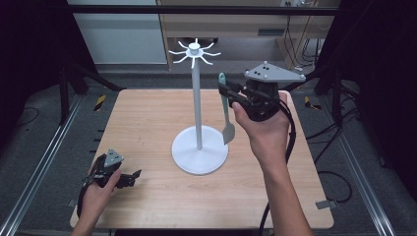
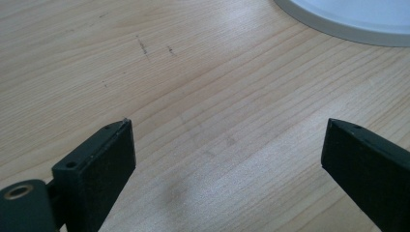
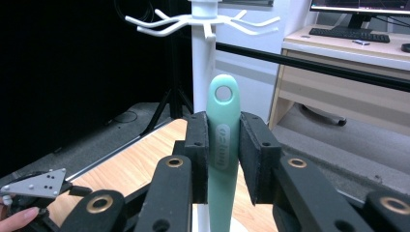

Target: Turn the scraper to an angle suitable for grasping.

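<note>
A white stand (image 1: 197, 103) with a round base and a crown of hooks (image 1: 194, 53) rises from the middle of the wooden table (image 1: 147, 113). My right gripper (image 1: 227, 91) is shut on the green handle of a spatula (image 1: 226, 110), held upright to the right of the pole with its grey blade hanging down. In the right gripper view the handle (image 3: 222, 145) is clamped between both pads, its hanging hole at the top just below the hooks (image 3: 203, 21). My left gripper (image 1: 134, 176) rests low at the table's front left, open with nothing between its jaws (image 2: 227, 159).
The stand's base (image 2: 348, 19) lies ahead of the left gripper. Black frame legs and a crossbar (image 1: 196, 10) surround the table. A desk with a keyboard (image 3: 348, 34) stands beyond, and cables (image 1: 334, 147) trail on the floor at the right.
</note>
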`<state>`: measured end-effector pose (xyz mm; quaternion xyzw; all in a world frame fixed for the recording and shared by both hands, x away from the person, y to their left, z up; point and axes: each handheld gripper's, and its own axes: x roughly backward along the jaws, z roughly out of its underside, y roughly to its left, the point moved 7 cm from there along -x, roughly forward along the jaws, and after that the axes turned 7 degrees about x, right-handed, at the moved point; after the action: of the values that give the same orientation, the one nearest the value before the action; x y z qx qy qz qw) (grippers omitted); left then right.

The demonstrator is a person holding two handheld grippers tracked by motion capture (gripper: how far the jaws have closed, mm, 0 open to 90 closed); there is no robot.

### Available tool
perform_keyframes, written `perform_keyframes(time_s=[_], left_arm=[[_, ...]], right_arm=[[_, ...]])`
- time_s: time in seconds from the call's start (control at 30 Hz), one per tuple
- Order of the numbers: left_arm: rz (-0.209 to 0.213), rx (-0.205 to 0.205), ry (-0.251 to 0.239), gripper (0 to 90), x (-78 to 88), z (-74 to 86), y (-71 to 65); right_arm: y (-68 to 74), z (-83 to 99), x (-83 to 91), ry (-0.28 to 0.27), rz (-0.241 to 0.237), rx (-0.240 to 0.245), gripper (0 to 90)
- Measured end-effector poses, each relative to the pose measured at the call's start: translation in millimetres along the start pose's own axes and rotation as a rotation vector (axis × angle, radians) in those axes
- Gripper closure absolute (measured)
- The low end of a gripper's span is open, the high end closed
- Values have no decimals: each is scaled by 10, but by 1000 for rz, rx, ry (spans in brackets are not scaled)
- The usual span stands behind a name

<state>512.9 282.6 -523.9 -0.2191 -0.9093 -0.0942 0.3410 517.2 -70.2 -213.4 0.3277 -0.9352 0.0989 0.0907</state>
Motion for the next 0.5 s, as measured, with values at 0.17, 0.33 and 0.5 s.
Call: perform_keyframes(time_s=[0.17,0.33,0.5], left_arm=[[1,-2,4,49,-5,4,-2],[3,-9,7,49,-11,4,-15],[5,-8,9,48,-21,5,-28]], right_arm=[[17,-80,-31,-10,-11,6,748],[5,-139,-25,-12,-13,9,748],[0,-209,-28,-8,-20,16,748]])
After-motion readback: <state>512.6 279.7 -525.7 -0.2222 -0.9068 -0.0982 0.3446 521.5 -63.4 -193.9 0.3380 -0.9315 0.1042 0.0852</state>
